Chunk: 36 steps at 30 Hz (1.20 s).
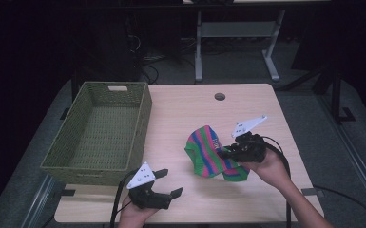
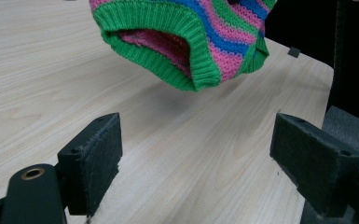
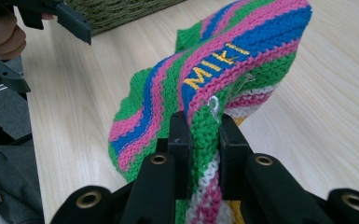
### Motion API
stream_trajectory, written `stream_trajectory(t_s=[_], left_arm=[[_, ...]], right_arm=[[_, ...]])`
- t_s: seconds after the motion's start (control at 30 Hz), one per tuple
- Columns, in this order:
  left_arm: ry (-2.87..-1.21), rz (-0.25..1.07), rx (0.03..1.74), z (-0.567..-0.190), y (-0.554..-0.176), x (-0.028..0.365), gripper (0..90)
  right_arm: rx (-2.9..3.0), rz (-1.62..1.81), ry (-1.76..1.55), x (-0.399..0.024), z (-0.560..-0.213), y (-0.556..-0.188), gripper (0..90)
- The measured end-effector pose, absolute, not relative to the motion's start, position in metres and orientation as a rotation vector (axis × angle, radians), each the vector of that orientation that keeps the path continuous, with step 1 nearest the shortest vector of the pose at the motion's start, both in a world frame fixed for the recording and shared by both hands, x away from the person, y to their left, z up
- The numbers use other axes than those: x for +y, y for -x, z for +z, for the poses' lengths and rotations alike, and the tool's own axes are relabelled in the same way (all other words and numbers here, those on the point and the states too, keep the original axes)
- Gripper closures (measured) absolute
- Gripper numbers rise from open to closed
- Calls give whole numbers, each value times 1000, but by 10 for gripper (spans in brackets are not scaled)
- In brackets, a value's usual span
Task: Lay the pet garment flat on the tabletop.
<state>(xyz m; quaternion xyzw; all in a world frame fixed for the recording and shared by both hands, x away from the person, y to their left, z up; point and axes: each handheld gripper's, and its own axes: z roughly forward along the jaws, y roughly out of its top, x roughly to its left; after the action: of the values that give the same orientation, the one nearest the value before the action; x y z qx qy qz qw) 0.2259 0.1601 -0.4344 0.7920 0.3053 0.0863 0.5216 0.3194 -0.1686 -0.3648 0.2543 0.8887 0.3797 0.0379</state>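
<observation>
Your right gripper [image 3: 204, 135] pinched the striped knit hat [image 1: 209, 152], lifted off the table [image 1: 185, 104] right of the basket [image 1: 100, 133]; left gripper [image 1: 164, 183] gaped wide, empty, nr basket's front corner.

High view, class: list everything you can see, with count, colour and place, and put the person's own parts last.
Table: one, pale wood, centre, a round hole near its far edge.
Basket: one, olive green woven, table's left side.
Knit: one, striped green, pink and blue, lettered MIKI in yellow, right of centre, lifted off the table.
Desk frame: one, grey, on the floor beyond the table.
Left tongs: black, open, near edge.
Right tongs: black, shut on the knit.
Hands: two, bottom edge.
</observation>
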Motion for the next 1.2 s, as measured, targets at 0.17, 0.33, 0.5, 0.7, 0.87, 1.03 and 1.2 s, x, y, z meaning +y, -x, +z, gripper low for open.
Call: stream_trajectory(t_s=[0.17,0.33,0.5,0.7,0.87,1.03,1.2], left_arm=[[-1888,200,741,-435,-227,161,164],[-1887,202,742,-435,-227,163,164],[-1891,204,736,-435,-227,163,164],[-1903,197,731,-436,-227,161,164],[-1905,194,730,-436,-228,161,164],[-1905,184,738,-437,-228,160,164],[-1905,188,735,-436,-228,160,164]], right_arm=[[2745,1195,-805,-167,-375,-318,787],[2788,1180,-827,-159,-393,-319,787],[2823,1125,-885,-155,-412,-327,785],[2861,1084,-920,-154,-430,-337,772],[2873,1091,-935,-156,-438,-343,717],[2914,1092,-955,-159,-444,-350,565],[2907,1084,-953,-164,-441,-350,467]])
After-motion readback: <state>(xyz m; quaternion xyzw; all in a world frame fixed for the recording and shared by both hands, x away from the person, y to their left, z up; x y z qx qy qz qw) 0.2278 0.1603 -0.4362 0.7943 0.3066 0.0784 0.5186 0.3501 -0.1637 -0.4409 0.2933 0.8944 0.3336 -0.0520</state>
